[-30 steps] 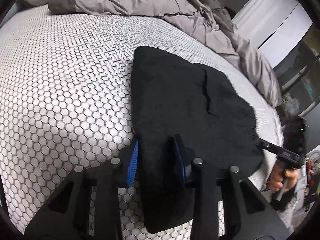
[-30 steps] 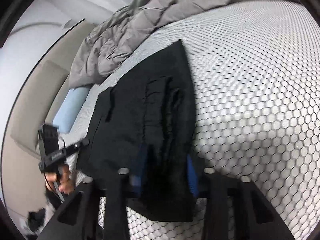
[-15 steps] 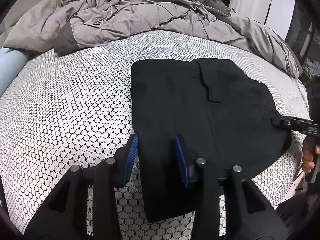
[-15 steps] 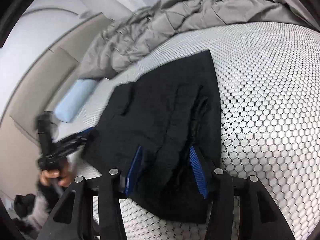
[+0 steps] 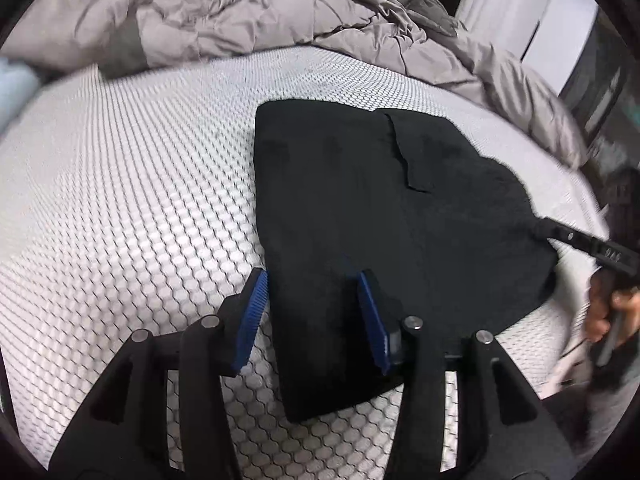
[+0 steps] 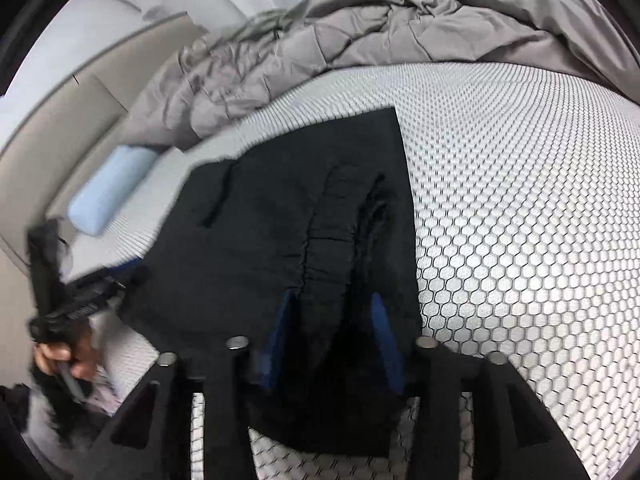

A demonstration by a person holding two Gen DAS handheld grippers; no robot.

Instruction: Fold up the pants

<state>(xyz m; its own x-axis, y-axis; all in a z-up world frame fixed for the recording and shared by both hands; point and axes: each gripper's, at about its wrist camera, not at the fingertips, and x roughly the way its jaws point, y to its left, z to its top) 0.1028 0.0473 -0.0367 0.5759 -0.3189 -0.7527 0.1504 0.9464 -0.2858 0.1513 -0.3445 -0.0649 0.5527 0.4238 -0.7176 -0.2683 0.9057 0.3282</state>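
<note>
Lying flat on a white mattress (image 5: pixel 120 200) with a honeycomb pattern, the black pants (image 5: pixel 380 208) form a compact folded bundle near the bed's front edge. A rumpled grey duvet (image 5: pixel 280 12) is heaped along the far side, and a pale blue pillow (image 6: pixel 108 192) sits at the head end.

The left gripper (image 5: pixel 312 312) hangs over the bundle's near left corner. Its blue-padded fingers (image 5: pixel 252 316) stand wide apart, one over bare mattress and the other over cloth, with nothing held. A second ago those pads sat closer together around that corner; they have since spread and the camera has risen, so the left side appears to have let go.

The right gripper (image 6: pixel 332 340) is over the opposite end of the bundle, where gathered folds of cloth run between its blue pads (image 6: pixel 384 336). Half a second ago the pads were clearly parted; now they look nearer the fabric, but dark cloth hides the contact, so whether they pinch it cannot be told.

The bundle's outline has barely shifted across the second. That suggests the fold has just been laid down and released on the left, leaving the pants close to finished, with perhaps one last fold or a smoothing pass to go.
</note>
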